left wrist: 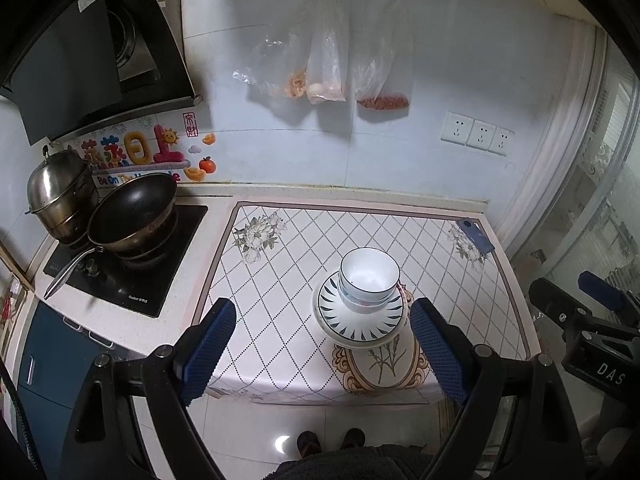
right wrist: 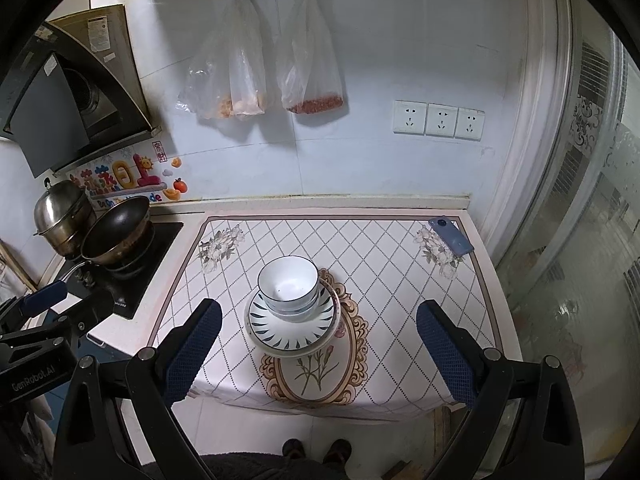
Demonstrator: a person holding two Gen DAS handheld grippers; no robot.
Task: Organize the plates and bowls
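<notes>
Left wrist view: bowls (left wrist: 369, 280) nested and seated on the stacked plates (left wrist: 362, 322), one pile near the front middle of the patterned table mat (left wrist: 280, 264) — stacking looks done. Left gripper (left wrist: 324, 344) and right gripper (right wrist: 320, 344) both hang spread wide, holding nothing, clear of the pile — little seems left, judging by this.

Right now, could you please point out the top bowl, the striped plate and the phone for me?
Top bowl (right wrist: 289, 285): right wrist view, on its white inside.
Striped plate (right wrist: 294, 334): right wrist view, on its front striped rim.
Phone (right wrist: 452, 237): right wrist view, on its blue back.
</notes>
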